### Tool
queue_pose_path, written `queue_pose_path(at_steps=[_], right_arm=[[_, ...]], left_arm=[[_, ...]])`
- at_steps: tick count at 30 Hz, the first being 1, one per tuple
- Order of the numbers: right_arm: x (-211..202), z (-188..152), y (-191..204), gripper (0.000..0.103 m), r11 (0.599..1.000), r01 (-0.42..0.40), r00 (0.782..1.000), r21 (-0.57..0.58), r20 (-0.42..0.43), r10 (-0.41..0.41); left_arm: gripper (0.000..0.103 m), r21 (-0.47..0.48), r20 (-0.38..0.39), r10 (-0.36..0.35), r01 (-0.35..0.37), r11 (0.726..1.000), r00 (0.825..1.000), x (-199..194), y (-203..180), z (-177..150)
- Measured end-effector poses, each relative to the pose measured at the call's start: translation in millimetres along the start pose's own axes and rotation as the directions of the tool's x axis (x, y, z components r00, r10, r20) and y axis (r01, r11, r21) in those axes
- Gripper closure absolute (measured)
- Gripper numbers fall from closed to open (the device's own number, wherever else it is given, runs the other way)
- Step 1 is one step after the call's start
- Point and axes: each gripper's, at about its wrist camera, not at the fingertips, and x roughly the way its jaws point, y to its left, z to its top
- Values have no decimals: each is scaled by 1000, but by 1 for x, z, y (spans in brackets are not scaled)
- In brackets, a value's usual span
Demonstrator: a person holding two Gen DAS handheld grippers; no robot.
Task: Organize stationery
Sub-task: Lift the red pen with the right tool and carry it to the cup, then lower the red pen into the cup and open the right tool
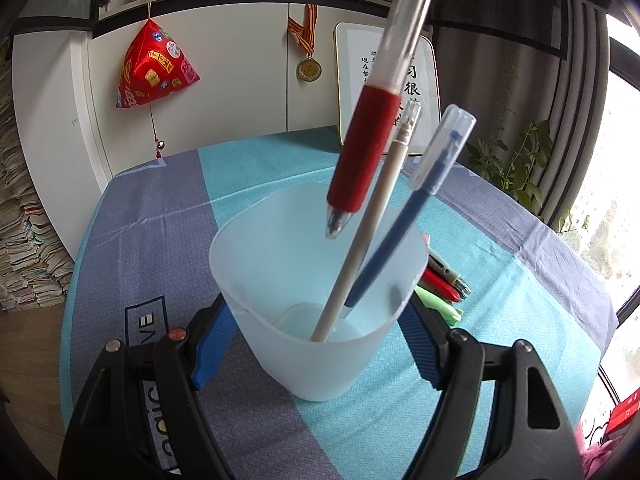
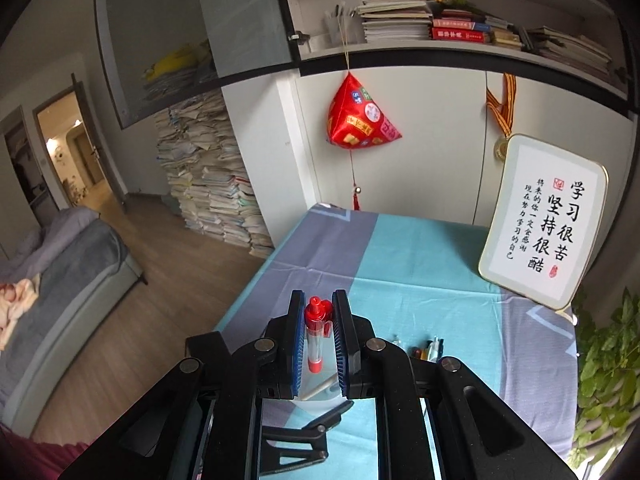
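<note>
A translucent white cup (image 1: 320, 364) stands on the blue and grey tablecloth (image 1: 160, 240). My left gripper (image 1: 316, 312) is shut on it, with a blue pad pressed on each side. A white pen (image 1: 372, 232) and a capped blue pen (image 1: 404, 232) lean inside the cup. A red-grip pen (image 1: 364, 160) hangs tip down over the cup's mouth, just above the rim. My right gripper (image 2: 319, 300) is shut on this red pen (image 2: 314, 336) near its clicker end. Several loose pens (image 1: 444, 280) lie on the cloth to the right of the cup.
A framed calligraphy board (image 2: 540, 220) leans at the table's far right, with a potted plant (image 2: 608, 360) beside it. A red pyramid ornament (image 2: 360, 116) hangs on the cabinet behind. The table's left edge (image 2: 256, 276) drops to a wooden floor with paper stacks.
</note>
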Motion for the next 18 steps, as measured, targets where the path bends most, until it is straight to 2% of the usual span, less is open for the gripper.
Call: queue_pose_path(at_steps=[11, 18], right_arm=[[46, -13, -5, 89, 1000, 20, 996, 13, -89, -19], [57, -20, -16, 89, 999, 21, 992, 47, -122, -15]], left_arm=[[28, 0, 0, 1, -1, 1000, 1000, 0, 0, 0], [28, 0, 0, 1, -1, 1000, 1000, 0, 0, 0]])
